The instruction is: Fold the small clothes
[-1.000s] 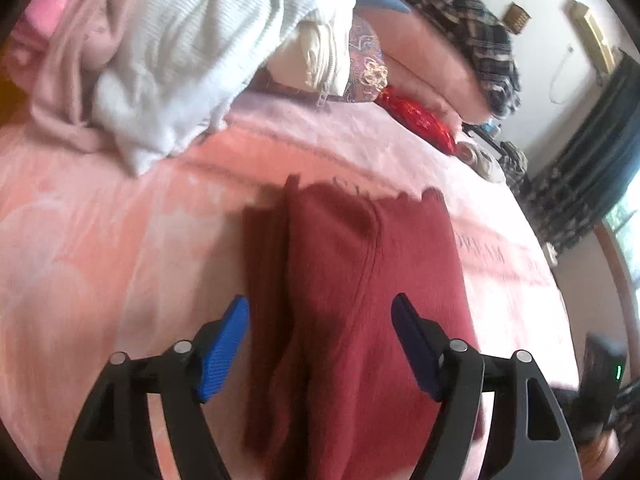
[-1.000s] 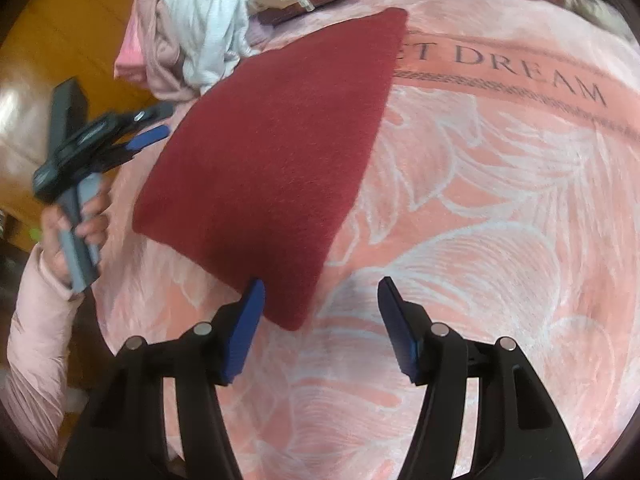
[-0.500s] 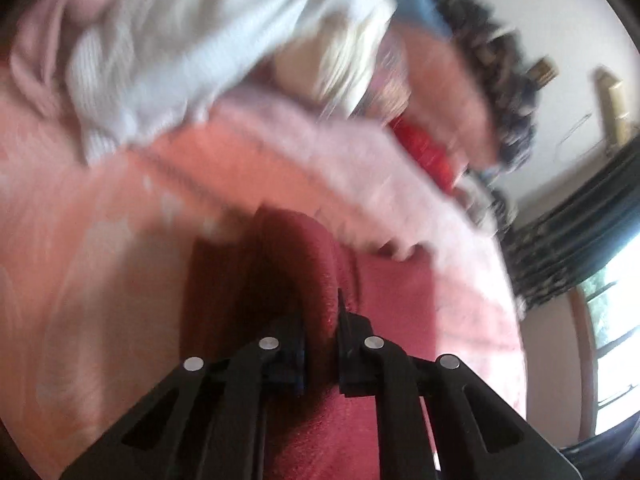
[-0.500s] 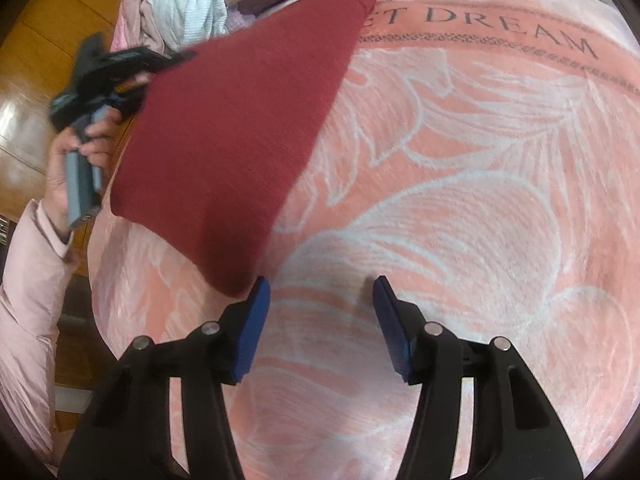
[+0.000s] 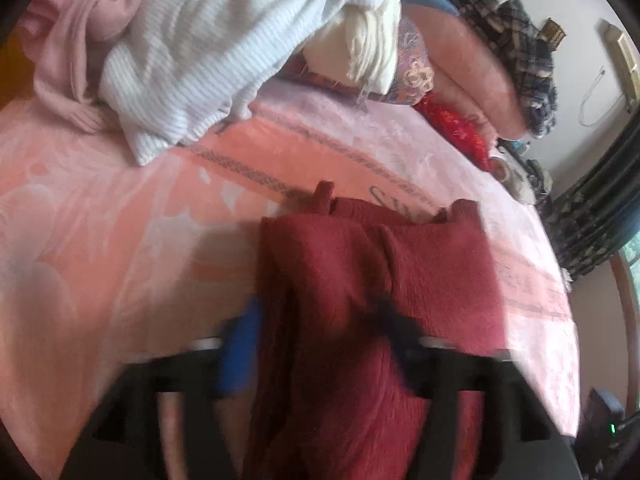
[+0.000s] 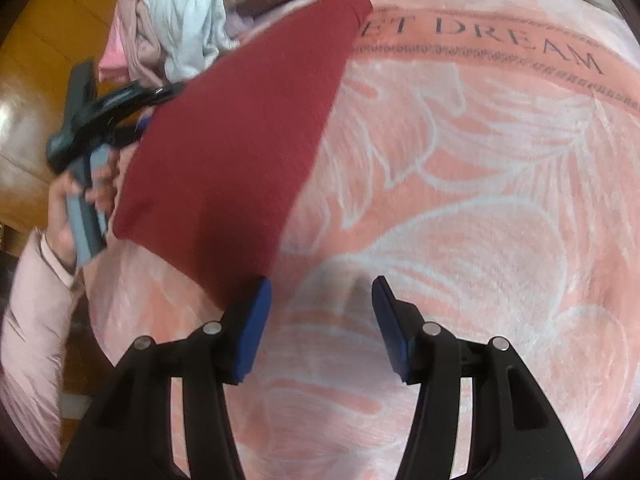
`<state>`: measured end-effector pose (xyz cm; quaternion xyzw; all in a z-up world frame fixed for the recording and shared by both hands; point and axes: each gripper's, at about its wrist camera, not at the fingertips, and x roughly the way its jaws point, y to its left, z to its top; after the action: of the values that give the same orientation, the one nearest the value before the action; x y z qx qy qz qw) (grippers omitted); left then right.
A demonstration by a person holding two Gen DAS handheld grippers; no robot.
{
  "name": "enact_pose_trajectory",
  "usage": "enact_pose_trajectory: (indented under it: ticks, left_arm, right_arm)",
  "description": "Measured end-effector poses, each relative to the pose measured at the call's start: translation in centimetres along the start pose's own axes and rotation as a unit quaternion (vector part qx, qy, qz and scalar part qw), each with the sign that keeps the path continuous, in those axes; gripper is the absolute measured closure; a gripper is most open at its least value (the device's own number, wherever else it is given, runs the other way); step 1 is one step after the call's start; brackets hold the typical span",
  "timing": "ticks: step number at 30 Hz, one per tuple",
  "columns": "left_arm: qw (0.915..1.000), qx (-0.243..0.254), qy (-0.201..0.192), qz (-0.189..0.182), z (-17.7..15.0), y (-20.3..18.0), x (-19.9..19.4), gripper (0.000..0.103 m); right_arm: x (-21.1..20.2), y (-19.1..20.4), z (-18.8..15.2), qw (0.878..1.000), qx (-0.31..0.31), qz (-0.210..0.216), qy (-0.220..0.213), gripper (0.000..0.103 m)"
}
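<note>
A folded dark red knit garment (image 5: 360,288) lies on the pink bed blanket (image 5: 120,220). My left gripper (image 5: 316,332) is blurred and open, its blue pads either side of the garment's near edge. In the right wrist view the garment (image 6: 240,140) lies flat at the left, and the left gripper (image 6: 112,104) shows at its far edge, held in a hand. My right gripper (image 6: 320,328) is open and empty over the blanket (image 6: 460,240), its left pad next to the garment's near corner.
A pile of unfolded clothes, white (image 5: 208,48) and pale pink (image 5: 80,40), lies at the bed's far left. Pillows and a plaid cloth (image 5: 512,40) lie at the head. Wooden floor (image 6: 40,60) lies past the bed's left edge. Dark curtains (image 5: 600,208) hang at right.
My left gripper was shut on the red garment's edge half a second ago and has opened. My right gripper stayed open and shifted slightly toward the garment's corner.
</note>
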<state>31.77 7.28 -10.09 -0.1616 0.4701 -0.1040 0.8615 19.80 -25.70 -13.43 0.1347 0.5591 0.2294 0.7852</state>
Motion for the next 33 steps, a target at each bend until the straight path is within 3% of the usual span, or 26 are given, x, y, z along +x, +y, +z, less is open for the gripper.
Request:
enact_pose_trajectory:
  ticks: [5,11,16,20,24,26,28,30,33]
  left_arm:
    - [0.9983,0.008,0.031,-0.049,-2.8,0.6,-2.7,0.018]
    - [0.9960,0.047,0.066,-0.037,-4.3,-0.6,-0.8,0.017]
    - [0.9942,0.023,0.084,-0.062,-3.7,0.5,0.6,0.014]
    - [0.9903,0.016,0.114,-0.078,-3.5,0.6,2.4,0.009]
    - [0.9867,-0.001,0.133,-0.093,-3.6,0.9,4.0,0.005]
    - [0.9876,0.016,0.126,-0.092,-3.7,0.4,4.1,0.012]
    - [0.9854,0.008,0.126,-0.114,-3.8,0.4,4.1,0.031]
    - [0.9826,-0.001,0.126,-0.136,-3.9,0.6,4.1,0.044]
    - [0.9811,-0.003,0.116,-0.155,-4.2,0.7,3.5,0.052]
  right_arm:
    - [-1.1,0.4,2.3,1.000,0.011,-0.002,-0.015,0.044]
    - [0.3,2.1,7.1,1.000,0.013,-0.020,-0.011,0.038]
    - [3.1,1.8,9.9,0.999,0.026,-0.035,0.006,0.037]
    - [4.7,1.0,10.9,0.999,0.041,-0.023,0.014,0.038]
    - [6.1,-0.7,11.1,0.996,0.084,0.026,0.027,0.044]
    - [6.2,-1.1,10.7,0.994,0.098,0.044,0.020,0.053]
    - [5.7,-0.8,10.4,0.996,0.083,0.045,0.008,0.062]
    - [4.9,-0.5,10.1,0.996,0.075,0.044,0.000,0.070]
    - [3.5,-0.1,9.8,0.997,0.061,0.048,-0.014,0.074]
